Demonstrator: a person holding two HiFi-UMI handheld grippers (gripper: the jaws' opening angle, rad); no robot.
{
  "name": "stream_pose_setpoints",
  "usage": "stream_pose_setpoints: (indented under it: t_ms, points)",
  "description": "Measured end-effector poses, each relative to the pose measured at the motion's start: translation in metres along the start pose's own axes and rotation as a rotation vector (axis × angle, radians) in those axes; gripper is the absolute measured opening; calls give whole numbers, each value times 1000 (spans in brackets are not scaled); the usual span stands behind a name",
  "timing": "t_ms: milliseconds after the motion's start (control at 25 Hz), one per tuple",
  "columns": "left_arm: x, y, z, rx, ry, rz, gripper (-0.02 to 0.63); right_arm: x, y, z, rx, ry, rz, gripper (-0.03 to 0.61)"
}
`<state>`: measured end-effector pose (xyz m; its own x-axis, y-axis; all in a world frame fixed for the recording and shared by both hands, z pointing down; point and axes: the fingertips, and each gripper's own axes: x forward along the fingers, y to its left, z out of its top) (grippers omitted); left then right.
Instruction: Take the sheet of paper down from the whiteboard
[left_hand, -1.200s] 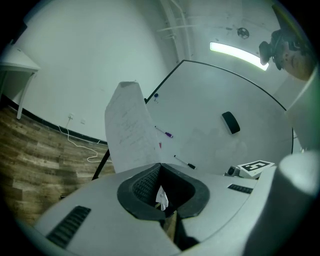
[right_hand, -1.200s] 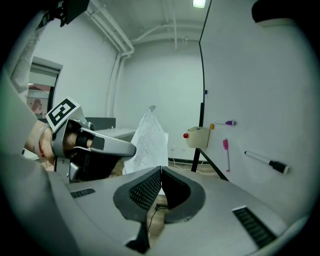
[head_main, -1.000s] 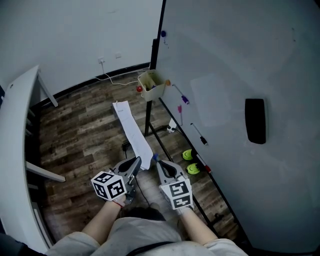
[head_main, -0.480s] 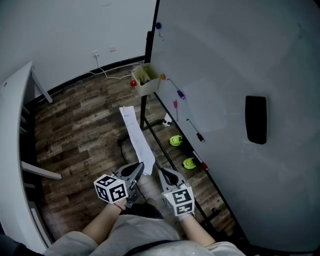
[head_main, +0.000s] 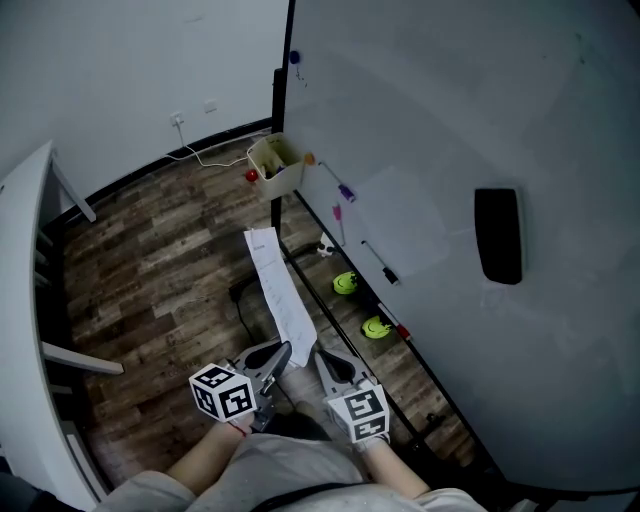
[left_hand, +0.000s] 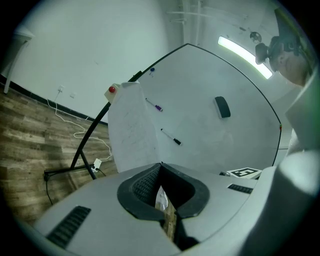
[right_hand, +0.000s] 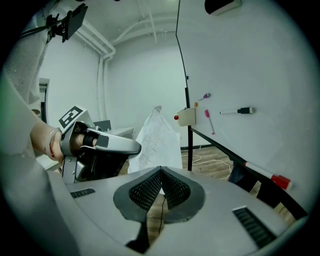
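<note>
Head view, dead centre: sheet of paper (head_main: 280, 290), already free of the whiteboard (head_main: 450, 110), stretched as a long pale strip above the wooden floor (head_main: 160, 270), far edge toward 12 o'clock, near edge at 6 o'clock. Pinched at that near edge from both sides. Left gripper (head_main: 284, 350) at about 7 o'clock of the sheet, jaws pressed together on the paper, a sliver of white showing between the pads in the left gripper view. Right gripper (head_main: 321, 353) at about 5 o'clock, jaws likewise closed on the edge, with the page rising from the tips in the right gripper view. Further out, at 12 o'clock, a pale box (head_main: 272, 165) at the board's lower corner. At 1 to 2 o'clock, a purple marker (head_main: 345, 192) and a black marker (head_main: 380, 268) clinging to the board. At 3 o'clock, a black eraser (head_main: 497, 235). Near 4 o'clock, two small green things (head_main: 377, 326) low by the stand, kind unclear. Probably the carrying-away step now, removal itself looking done. Best handled by holding both pinches firm, moving the hands as a pair, and keeping the corners level and gently apart so nothing tears or sags. Worth steering wide of the board's ledge and stand legs at 3 o'clock.
</note>
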<state>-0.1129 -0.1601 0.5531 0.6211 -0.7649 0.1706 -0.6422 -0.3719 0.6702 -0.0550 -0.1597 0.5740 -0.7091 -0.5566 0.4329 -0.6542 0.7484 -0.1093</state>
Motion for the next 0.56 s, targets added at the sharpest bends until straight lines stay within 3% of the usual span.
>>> stream_pose_setpoints:
  t_ms: [160,560]
  points:
    - [-3,-3,0,-31,-4,-21,15,-1,0,-2,2,3,5,18]
    - [-6,-4,-12,-12,38,-2,14,-4,7,-5,3,14,25,18]
